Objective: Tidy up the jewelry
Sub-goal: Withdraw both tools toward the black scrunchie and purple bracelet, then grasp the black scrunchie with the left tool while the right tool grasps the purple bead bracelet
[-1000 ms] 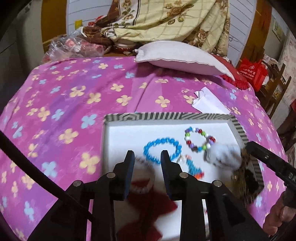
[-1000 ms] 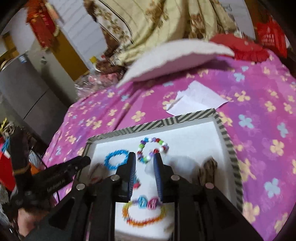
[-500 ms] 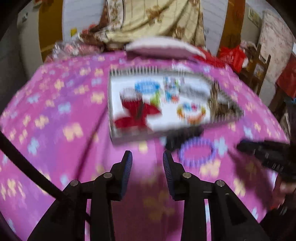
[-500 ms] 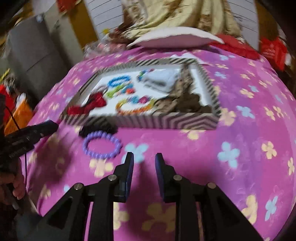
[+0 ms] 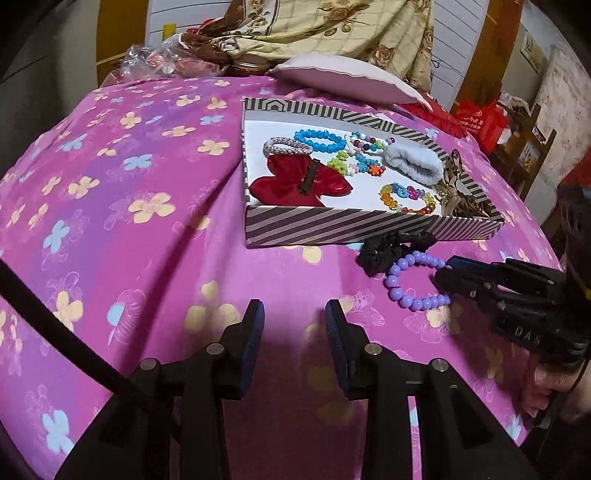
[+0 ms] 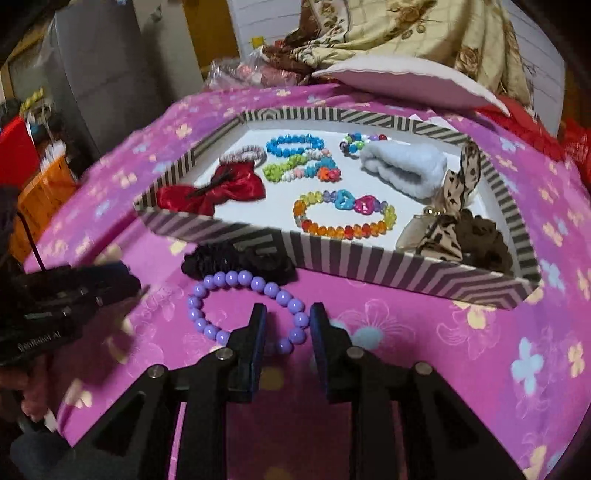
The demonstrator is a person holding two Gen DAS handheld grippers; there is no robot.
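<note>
A striped box (image 5: 332, 229) (image 6: 369, 264) on the pink flowered cloth holds a red bow (image 5: 299, 182), blue and multicolour bead bracelets (image 5: 319, 139) (image 6: 343, 216), a pale fluffy band (image 6: 402, 166) and a leopard scrunchie (image 6: 443, 221). In front of the box lie a black scrunchie (image 5: 391, 249) (image 6: 236, 262) and a purple bead bracelet (image 5: 410, 280) (image 6: 247, 306). My right gripper (image 6: 284, 325) (image 5: 448, 275) is open, its fingers astride the bracelet's near side. My left gripper (image 5: 293, 321) (image 6: 122, 280) is open and empty, left of the bracelet.
A white pillow (image 5: 343, 75) and a folded floral blanket (image 5: 325, 26) lie behind the box. A red bag (image 5: 480, 122) and a wooden chair (image 5: 528, 147) stand at the right. A grey cabinet (image 6: 107, 74) stands at the left.
Both grippers have pulled back from above the box to the cloth in front of it. The right gripper has come down around the purple bracelet's near side.
</note>
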